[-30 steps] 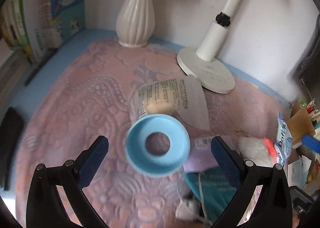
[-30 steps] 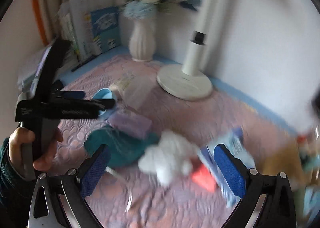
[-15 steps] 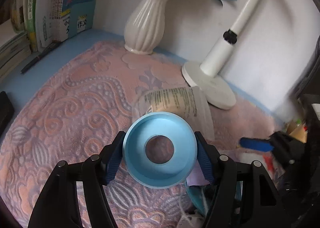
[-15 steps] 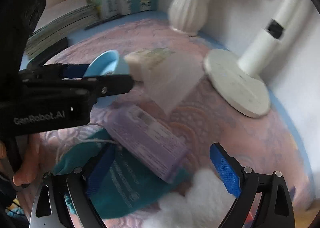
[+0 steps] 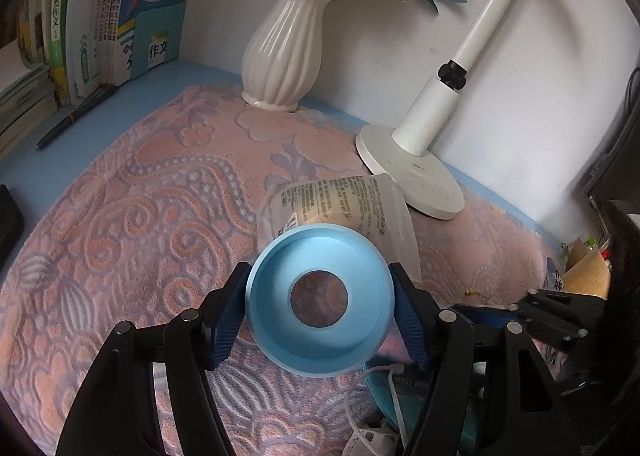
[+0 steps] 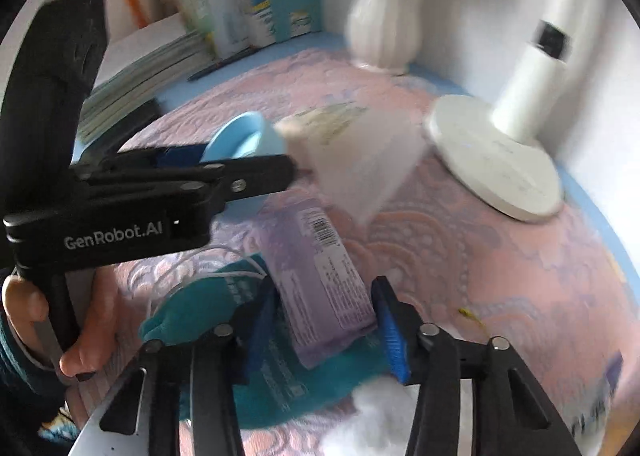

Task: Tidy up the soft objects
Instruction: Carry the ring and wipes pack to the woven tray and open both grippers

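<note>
Grip check: left gripper (image 5: 320,304) is clamped on the blue ring (image 5: 320,302), pads touching its rim on both sides, ring held off the mat (image 5: 132,223) with its hole facing the camera. Right gripper (image 6: 322,326) straddles the purple pack (image 6: 316,280), fingers (image 6: 388,332) close along its two long edges. Can't tell if they're biting yet; the view is blurred.

Key geometry: pack's long axis runs straight away from the right gripper, in line with the fingers, so the jaws close across its short width. Near end sits between the pads, far end points toward the bagged sponge (image 6: 356,151) mid-mat. Pack lies on top of the teal pouch (image 6: 208,320), so a low pinch could snag pouch fabric or its white cord. White fluff (image 6: 372,416) is just under the right finger.

Right gripper is the one on the pack; left sits beside it, over the mat's middle, busy with the ring. Lamp base (image 5: 412,179) and vase (image 5: 284,51) stand at the mat's far edge, clear of both.
</note>
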Demonstrator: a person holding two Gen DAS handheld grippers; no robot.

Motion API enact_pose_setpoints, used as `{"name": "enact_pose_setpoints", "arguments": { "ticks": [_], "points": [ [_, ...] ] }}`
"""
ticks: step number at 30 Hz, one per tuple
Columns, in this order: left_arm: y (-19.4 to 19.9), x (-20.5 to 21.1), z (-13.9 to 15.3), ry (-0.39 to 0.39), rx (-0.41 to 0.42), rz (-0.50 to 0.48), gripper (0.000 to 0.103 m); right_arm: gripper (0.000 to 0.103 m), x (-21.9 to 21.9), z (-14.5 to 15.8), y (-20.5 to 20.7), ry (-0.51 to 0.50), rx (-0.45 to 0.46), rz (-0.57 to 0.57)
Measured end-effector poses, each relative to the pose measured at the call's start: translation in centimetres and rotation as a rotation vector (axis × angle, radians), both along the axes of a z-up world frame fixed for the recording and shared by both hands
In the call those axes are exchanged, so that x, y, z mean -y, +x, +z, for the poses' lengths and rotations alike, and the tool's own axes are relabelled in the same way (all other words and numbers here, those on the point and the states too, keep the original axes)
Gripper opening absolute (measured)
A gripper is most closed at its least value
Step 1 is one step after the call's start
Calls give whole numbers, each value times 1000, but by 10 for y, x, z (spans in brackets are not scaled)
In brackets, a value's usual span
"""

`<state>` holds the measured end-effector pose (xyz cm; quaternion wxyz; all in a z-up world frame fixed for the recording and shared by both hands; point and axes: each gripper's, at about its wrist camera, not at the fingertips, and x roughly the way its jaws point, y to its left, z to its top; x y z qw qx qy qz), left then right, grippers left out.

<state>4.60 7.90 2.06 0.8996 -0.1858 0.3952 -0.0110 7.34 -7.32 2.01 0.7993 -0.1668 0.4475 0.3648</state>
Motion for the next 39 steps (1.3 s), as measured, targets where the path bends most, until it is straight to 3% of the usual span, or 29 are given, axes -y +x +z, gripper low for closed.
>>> {"name": "enact_pose_setpoints", "arguments": {
  "ticks": [5,11,17,22,25,29,33,37,39],
  "points": [
    [0,10,1,47,2,-28,65,39,50,23,-16,122,30,-170],
    [-6,15,7,104,41,-7,65,39,126,53,-87,195,79,-274],
    [-10,30,13,193,74,-32,65,40,183,9,-142,104,35,-420],
    [-27,42,35,238,165,-46,65,42,198,-10,-162,121,-13,-434],
    [-38,52,49,210,175,-77,65,68,193,-17,-158,118,-48,-418],
    [-57,77,62,184,180,-154,65,68,191,-23,-153,176,-67,-418],
    [-69,104,68,180,185,-239,65,66,190,-23,-150,195,-59,-439],
    [-73,129,74,182,181,-314,65,43,180,-24,-146,149,-10,-472],
    [-76,138,77,182,190,-328,65,40,179,-23,-150,119,18,-480]
  ]
}}
